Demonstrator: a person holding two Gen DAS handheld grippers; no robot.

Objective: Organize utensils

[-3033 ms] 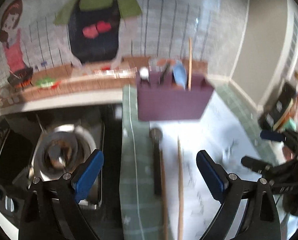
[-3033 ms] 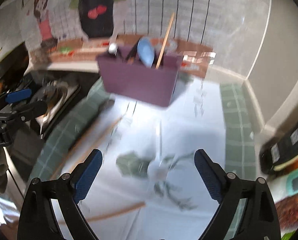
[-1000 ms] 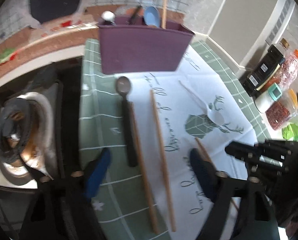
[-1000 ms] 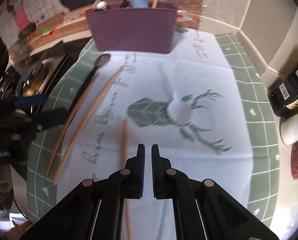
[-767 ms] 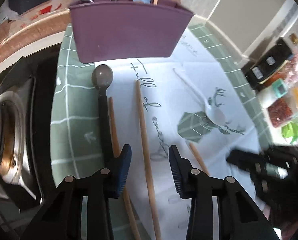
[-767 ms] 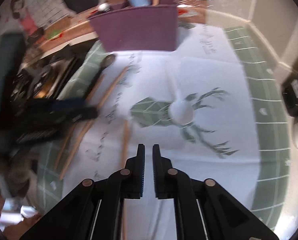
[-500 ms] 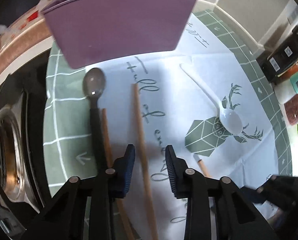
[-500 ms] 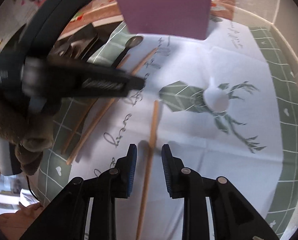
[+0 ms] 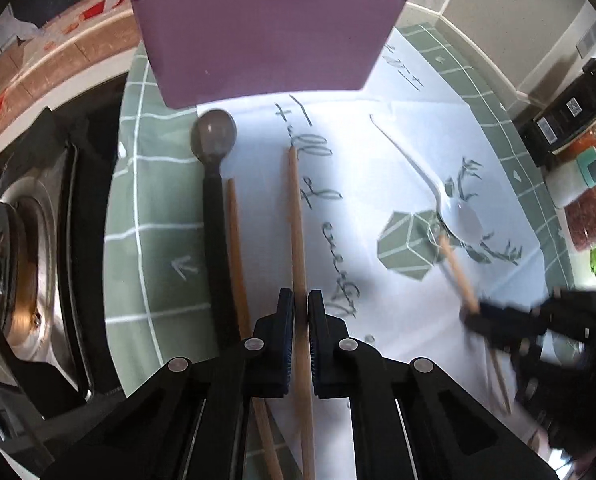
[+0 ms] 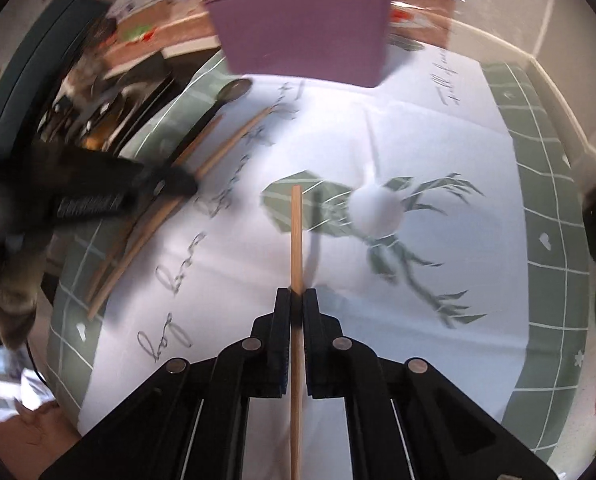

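Observation:
In the left wrist view my left gripper (image 9: 300,308) points down, its jaws closing with the pads pressed on a wooden chopstick (image 9: 296,216) that lies on the cloth. Left of it lie a second chopstick (image 9: 234,240) and a black-handled spoon (image 9: 214,140). My right gripper (image 10: 296,300) is likewise closing its jaws, the pads pressing on a third chopstick (image 10: 296,232), whose far tip throws a shadow beside it. A white plastic spoon (image 10: 375,208) rests just right of that tip. The purple utensil holder (image 9: 258,40) stands at the back with several utensils in it.
A green-checked cloth (image 9: 158,220) with a white deer-print centre covers the counter. A metal sink with a drain (image 9: 14,264) lies to the left. Bottles and jars (image 9: 569,108) crowd the right edge. A tiled wall rises behind the holder.
Both grippers have sunk toward the cloth. The left jaws narrowed from wide open onto the middle chopstick. The right jaws opened around the near chopstick, then closed on it.

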